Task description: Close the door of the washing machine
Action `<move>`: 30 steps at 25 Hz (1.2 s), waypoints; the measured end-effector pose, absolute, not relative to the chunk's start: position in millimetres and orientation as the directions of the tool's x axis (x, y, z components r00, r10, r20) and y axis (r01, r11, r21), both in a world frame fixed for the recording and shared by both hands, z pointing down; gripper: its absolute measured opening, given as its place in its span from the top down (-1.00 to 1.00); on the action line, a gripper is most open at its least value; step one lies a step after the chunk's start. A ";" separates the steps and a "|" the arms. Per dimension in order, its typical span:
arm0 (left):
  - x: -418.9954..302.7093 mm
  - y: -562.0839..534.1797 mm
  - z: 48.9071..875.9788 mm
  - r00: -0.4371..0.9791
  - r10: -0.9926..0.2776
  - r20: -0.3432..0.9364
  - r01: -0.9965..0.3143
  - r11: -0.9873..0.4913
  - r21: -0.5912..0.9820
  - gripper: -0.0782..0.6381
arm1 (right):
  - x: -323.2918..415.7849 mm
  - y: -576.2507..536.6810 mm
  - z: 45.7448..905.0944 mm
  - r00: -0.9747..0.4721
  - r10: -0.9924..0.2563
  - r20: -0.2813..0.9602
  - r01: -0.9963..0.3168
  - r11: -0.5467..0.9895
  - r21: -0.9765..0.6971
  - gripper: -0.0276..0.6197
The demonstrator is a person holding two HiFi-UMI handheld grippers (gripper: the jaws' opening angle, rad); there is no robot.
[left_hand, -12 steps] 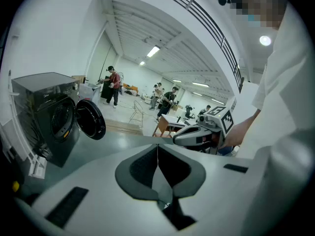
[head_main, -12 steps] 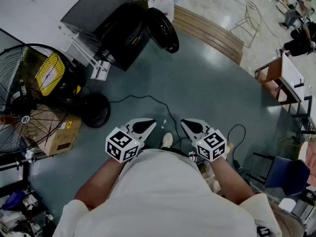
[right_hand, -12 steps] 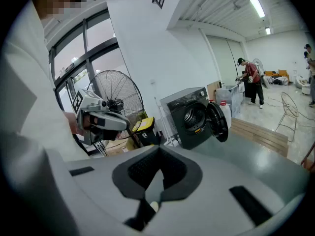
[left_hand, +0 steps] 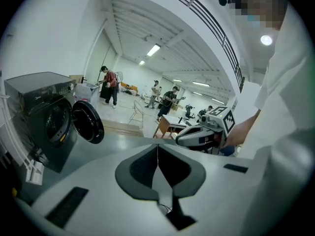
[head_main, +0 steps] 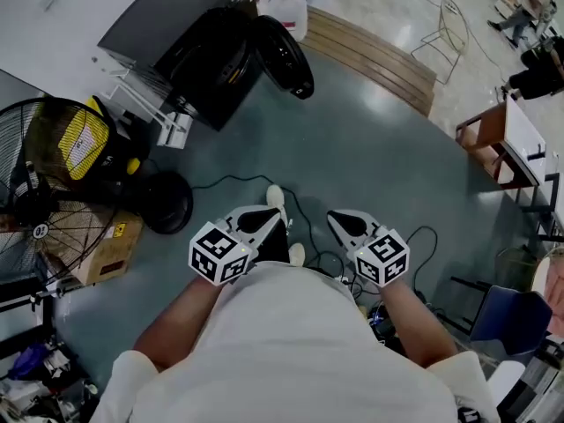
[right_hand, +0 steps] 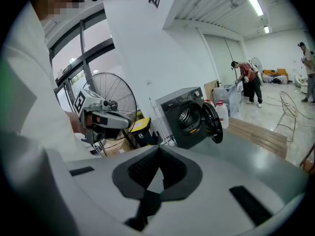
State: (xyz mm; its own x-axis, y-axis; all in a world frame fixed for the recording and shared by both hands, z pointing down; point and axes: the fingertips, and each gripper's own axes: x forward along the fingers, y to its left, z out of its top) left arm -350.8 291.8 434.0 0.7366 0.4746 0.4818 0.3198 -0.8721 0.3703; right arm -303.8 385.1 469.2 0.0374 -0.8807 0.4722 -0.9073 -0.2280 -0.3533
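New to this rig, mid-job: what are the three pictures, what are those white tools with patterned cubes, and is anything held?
Those are two hand-held two-jaw grippers. The head view looks down from the person's head at the left gripper and right gripper. The other two views ride on each gripper, looking along its jaws. Both pairs of jaws are shut, holding nothing. Ahead on the floor stands the dark washing machine, its round door swung open; a big fan stands nearby.
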 end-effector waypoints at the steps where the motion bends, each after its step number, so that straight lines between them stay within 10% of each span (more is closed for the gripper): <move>1: -340.2 286.0 436.6 0.736 0.477 0.480 0.321 -0.871 0.373 0.73 | -295.1 380.5 472.4 0.034 -0.877 0.479 -0.906 -0.229 -0.356 0.90; 17: -113.7 158.1 430.9 0.753 0.493 0.435 0.362 -0.863 0.352 0.73 | -67.8 256.9 474.8 0.052 -0.842 0.536 -0.914 -0.257 -0.315 0.70; 30: -57.6 58.4 447.5 0.843 0.221 0.491 0.030 -0.930 0.366 0.73 | 93.0 143.5 525.7 -0.160 -0.792 0.590 -0.941 -0.058 -0.333 0.68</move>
State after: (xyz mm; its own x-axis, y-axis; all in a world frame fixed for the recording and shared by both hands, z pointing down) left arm -57.6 58.4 447.5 0.8429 0.2206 0.4907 0.0304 -0.9302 0.3659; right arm 93.0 143.5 525.7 -0.1603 -0.7916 0.5896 -0.9411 -0.0576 -0.3331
